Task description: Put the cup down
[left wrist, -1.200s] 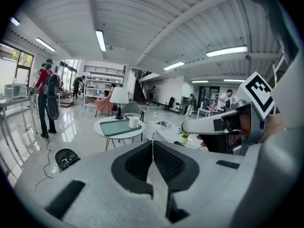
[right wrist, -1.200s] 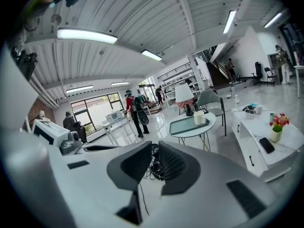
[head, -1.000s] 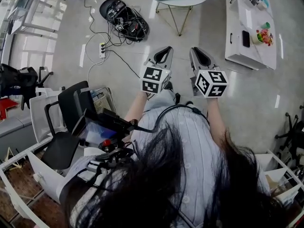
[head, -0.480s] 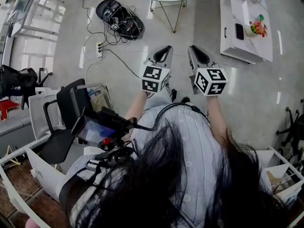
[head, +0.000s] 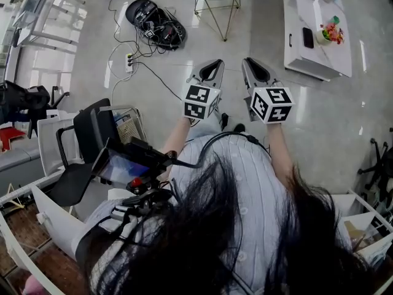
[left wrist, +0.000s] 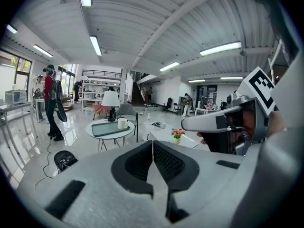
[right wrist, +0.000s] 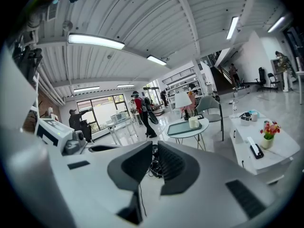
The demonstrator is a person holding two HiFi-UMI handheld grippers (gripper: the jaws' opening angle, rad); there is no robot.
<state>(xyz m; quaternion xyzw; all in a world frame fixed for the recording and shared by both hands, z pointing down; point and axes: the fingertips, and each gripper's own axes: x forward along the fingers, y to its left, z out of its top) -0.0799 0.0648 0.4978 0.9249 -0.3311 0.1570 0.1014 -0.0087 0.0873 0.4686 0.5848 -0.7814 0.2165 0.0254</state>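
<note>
Open hall, glossy pale floor (head: 344,121), strip lights overhead.

- White rectangular table (head: 313,48) at far right of the head view. Small pot of flowers (head: 328,34) and a black handset (head: 307,37) lie on it.
- Round table (left wrist: 102,133) on thin metal legs ahead of the person, to the left of the white one, with a greenish panel on its top.
- Black office chair (head: 86,158) at the person's left, just beside a white frame.
- Black open case (head: 156,23) full of tangled cables on the floor near the round table. White power strip (head: 130,62) lies nearby, its leads running to the case.
- Left gripper (head: 212,66) and right gripper (head: 250,63) are held side by side at chest height over bare floor, both pointing toward the round table.
- Left gripper view: the 2 jaws are closed tip to tip, nothing between them.
- Right gripper view: jaws are drawn together too, only a thin slit left, nothing in it.
- Table lamp (left wrist: 110,101) with a white shade stands on the round table.
- Cup (left wrist: 122,123), cream-white, stands upright on the round table just beside the lamp, well apart from both grippers.
</note>
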